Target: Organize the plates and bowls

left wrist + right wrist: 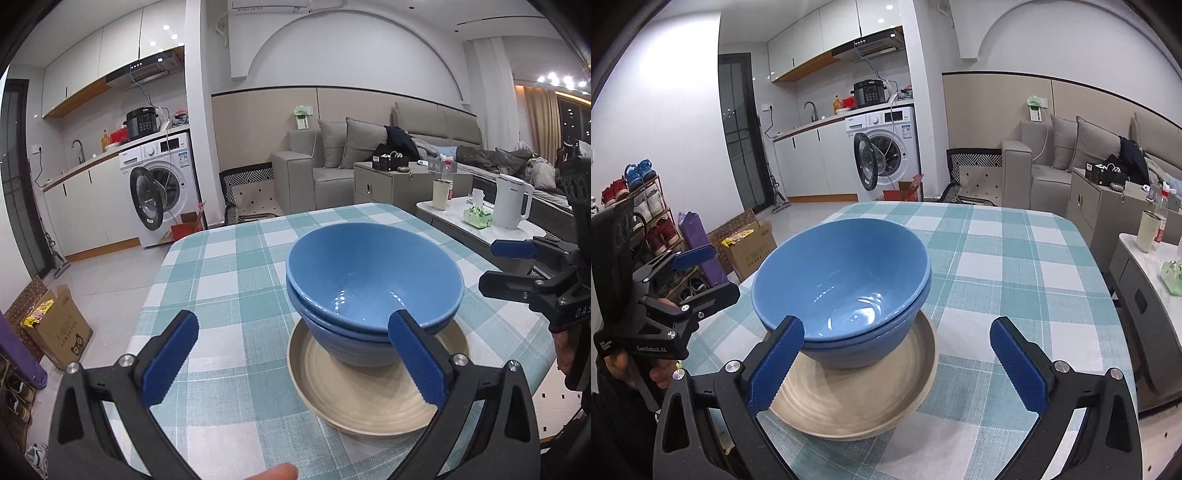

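Two blue bowls sit nested on a beige plate on the table with the teal checked cloth. My left gripper is open wide just short of the stack, and its right finger overlaps the near rim of the bowls. My right gripper is also open wide, with its left finger in front of the bowls' rim. Neither holds anything. Each gripper appears in the other's view, the right gripper beside the stack and the left gripper on the opposite side.
A low side table at the right carries a white kettle, a tumbler and a green pack. On the floor to the left are a cardboard box and a shoe rack. A washing machine stands beyond.
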Demonstrator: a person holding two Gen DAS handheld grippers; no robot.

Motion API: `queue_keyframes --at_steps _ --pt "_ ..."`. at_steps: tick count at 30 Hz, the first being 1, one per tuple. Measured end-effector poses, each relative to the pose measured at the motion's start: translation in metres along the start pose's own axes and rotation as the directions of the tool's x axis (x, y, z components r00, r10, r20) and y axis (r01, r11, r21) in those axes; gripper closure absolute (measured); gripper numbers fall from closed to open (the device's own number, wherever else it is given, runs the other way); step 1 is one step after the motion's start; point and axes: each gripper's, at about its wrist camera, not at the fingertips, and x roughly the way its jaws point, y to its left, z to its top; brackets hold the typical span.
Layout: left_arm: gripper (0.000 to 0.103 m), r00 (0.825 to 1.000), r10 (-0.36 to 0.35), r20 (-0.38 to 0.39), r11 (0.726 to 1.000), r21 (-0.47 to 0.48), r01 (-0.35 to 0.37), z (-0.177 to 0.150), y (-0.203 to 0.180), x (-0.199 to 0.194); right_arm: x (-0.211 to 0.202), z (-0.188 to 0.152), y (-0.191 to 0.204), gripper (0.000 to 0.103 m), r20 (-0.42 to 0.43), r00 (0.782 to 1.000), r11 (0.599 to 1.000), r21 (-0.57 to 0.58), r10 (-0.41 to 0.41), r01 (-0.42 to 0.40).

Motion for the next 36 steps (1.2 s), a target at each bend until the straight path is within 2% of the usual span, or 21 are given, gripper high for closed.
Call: queue_keyframes --at_steps 3,9,14,27,32,36 --pt "0.0 1.0 -0.014 0.003 1.0 -0.017 0.014 -0.007 -0.001 -0.002 -0.003 -0.007 0.003 0.001 0.013 1.0 1.0 -0.006 0.013 -0.013" --pt "0.0 1.0 0.009 -0.006 0.999 -0.051 -0.009 -0.021 0.002 -0.002 -0.008 -0.024 0.009 0.001 0.026 1.0 0.999 -0.038 0.011 -0.01" --pt "0.0 1.0 0.002 0.017 0.996 -0.087 -0.001 -0.03 0.006 -0.003 -0.011 -0.036 0.009 0.001 0.044 0.999 0.999 -0.03 0.03 -0.029" --pt "0.0 0.998 -0.002 0.055 0.998 -0.064 0.006 -0.048 -0.002 -0.006 -0.011 -0.061 0.011 0.001 0.062 0.997 0.999 -0.024 0.05 -0.048" --pt "0.0 0.999 -0.009 0.044 0.997 -0.079 0.012 -0.054 -0.001 -0.003 -0.012 -0.069 0.012 0.001 0.079 0.995 0.998 -0.016 0.063 -0.062" --pt "0.0 0.999 -0.007 0.039 0.999 -0.05 0.009 -0.058 -0.006 -0.004 -0.01 -0.071 0.016 0.001 0.072 0.995 0.997 -0.037 0.063 -0.061"
